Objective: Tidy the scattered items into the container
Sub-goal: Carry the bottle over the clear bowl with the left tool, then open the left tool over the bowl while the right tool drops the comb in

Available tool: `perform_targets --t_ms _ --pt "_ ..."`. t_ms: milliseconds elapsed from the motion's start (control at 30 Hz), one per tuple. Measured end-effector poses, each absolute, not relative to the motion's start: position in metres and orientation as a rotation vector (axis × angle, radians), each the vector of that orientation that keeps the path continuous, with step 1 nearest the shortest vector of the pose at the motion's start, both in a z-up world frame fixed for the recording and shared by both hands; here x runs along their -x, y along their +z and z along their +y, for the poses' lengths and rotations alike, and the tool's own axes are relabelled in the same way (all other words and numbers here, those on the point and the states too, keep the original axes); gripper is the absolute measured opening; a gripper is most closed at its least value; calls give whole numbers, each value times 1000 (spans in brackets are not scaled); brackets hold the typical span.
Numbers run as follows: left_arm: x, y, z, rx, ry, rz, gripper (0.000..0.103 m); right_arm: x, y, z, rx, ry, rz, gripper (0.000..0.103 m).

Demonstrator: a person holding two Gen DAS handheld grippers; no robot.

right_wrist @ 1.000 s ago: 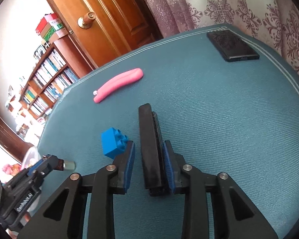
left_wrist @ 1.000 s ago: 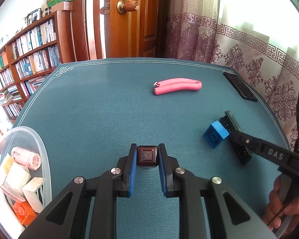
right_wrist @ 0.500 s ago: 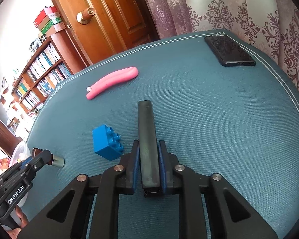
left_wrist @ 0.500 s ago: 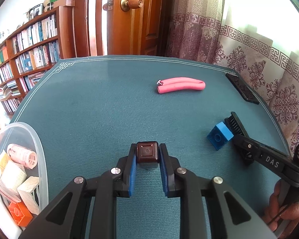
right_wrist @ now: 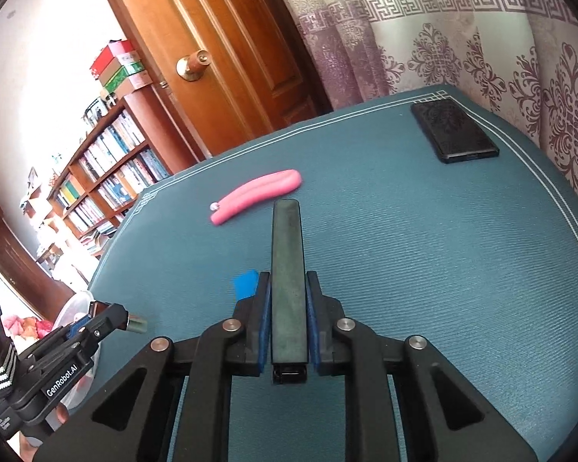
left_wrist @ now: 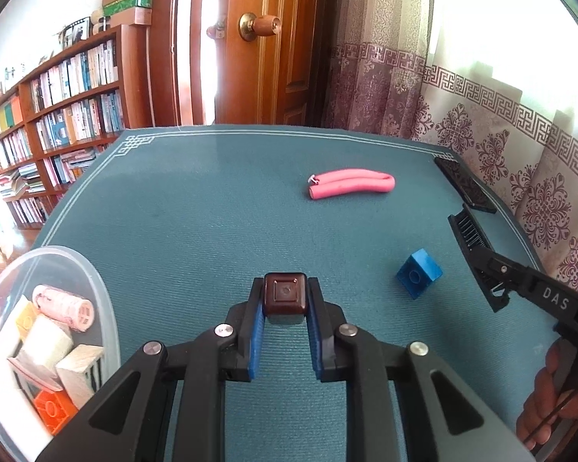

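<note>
My left gripper (left_wrist: 286,288) is shut on a small brown square-capped piece (left_wrist: 285,297), held above the teal table mat (left_wrist: 196,231). My right gripper (right_wrist: 287,288) is shut on a long black comb (right_wrist: 287,269) that sticks out forward, lifted off the mat; in the left wrist view the black comb (left_wrist: 468,231) shows its teeth. A blue brick (left_wrist: 420,277) lies on the mat just left of the comb. A pink folded foam tube (left_wrist: 350,186) lies farther back. The clear plastic container (left_wrist: 100,300) sits at the left, holding several blocks and a pink roller (left_wrist: 63,308).
A black phone (right_wrist: 452,131) lies near the mat's far right corner. A wooden door (left_wrist: 266,57) and bookshelves (left_wrist: 57,115) stand behind the table, patterned curtains (left_wrist: 501,134) to the right. A hand (left_wrist: 551,404) holds the right gripper's handle.
My right gripper closed on the black comb and lifted it off the mat, away from the blue brick. My left gripper rose with the brown-capped piece still held.
</note>
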State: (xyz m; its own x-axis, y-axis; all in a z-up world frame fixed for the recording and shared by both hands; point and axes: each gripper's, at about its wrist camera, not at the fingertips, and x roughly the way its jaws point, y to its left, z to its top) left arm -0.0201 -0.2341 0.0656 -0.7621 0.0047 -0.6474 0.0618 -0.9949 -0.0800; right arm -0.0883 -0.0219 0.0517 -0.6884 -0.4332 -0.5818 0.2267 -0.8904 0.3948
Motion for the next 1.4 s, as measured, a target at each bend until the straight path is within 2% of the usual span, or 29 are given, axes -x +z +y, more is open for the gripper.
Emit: perform_targets --t_ms 600,1400 --pt "-28 80 -306 -915 -2807 227 22 54 60 -91 -997 -2408 -274 18" --pt "-64 72 -404 -914 -2734 418 24 16 70 -213 -1000 -2155 -237 18"
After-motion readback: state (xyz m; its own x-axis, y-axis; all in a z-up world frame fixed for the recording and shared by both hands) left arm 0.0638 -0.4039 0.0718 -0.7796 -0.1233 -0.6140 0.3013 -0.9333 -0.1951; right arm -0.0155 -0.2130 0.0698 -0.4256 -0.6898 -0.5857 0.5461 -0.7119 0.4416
